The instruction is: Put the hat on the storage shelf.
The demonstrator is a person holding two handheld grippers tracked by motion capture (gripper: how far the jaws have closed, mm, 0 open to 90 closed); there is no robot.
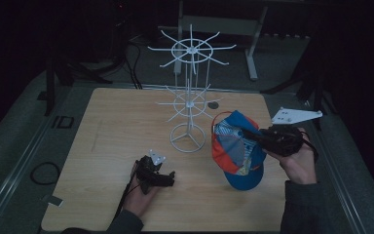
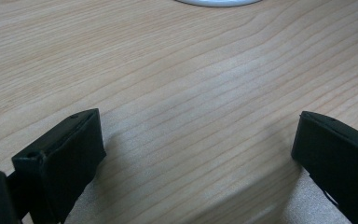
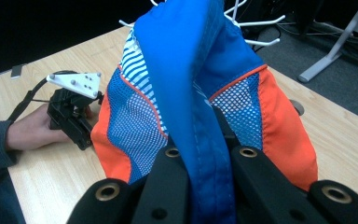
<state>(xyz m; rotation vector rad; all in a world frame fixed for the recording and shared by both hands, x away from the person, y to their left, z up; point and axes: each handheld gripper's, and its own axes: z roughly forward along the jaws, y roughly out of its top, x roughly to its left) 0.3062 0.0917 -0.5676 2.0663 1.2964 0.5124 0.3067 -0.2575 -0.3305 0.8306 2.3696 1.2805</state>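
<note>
Right gripper (image 3: pixel 205 158) is clamped on a thin fold of the blue-and-orange cap (image 1: pixel 236 148), held above the table's right edge beside the hook stand (image 1: pixel 189 105); risk: fabric slipping free; left gripper (image 1: pixel 158 178) rests jaws apart.

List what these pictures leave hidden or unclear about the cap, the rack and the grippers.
- Cap: front panel turned away in the right gripper view; any logo unseen.
- Right gripper: tips buried in cap fabric in the high view.
- Rack: base cut off by the top edge in the left gripper view.
- Dark disc behind the rack: too small to identify.
</note>
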